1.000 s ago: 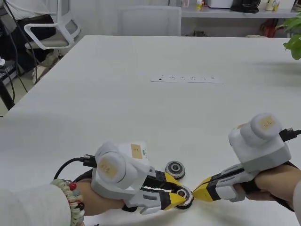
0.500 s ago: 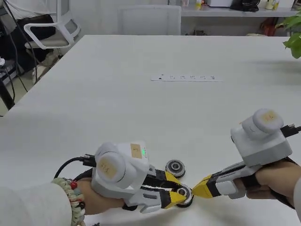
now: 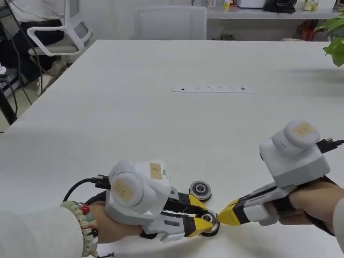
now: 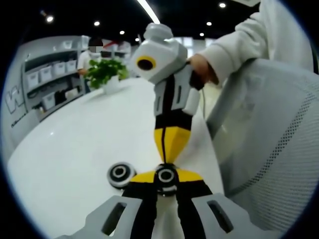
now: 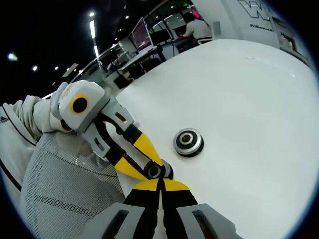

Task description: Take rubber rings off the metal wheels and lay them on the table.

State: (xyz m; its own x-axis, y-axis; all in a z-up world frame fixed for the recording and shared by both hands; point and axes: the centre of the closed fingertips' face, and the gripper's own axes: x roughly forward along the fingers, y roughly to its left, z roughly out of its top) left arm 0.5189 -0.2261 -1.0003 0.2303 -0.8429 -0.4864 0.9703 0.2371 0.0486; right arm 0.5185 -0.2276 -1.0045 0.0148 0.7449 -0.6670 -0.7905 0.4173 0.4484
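Observation:
A small metal wheel with a black rubber ring point(image 3: 209, 221) lies near the table's front edge, clamped between the yellow jaws of my left gripper point(image 3: 206, 221) point(image 4: 166, 176). The tips of my right gripper point(image 3: 220, 218) point(image 5: 160, 184) are pressed together and touch that wheel point(image 5: 155, 171) from the right; whether they pinch the ring I cannot tell. A second wheel with its ring point(image 3: 200, 190) point(image 4: 121, 173) point(image 5: 188, 141) lies flat on the table just behind, free of both grippers.
The white table point(image 3: 161, 123) stretches away ahead. A white power strip point(image 3: 215, 89) lies at its middle. Chairs point(image 3: 59, 40) stand at the far left edge, a green plant point(image 3: 336, 48) at the far right. A mesh chair back point(image 4: 269, 124) is close behind me.
The back of my right gripper has risen slightly and drifted a little left, while its tips stay at the wheel. The left gripper and both wheels have hardly moved.

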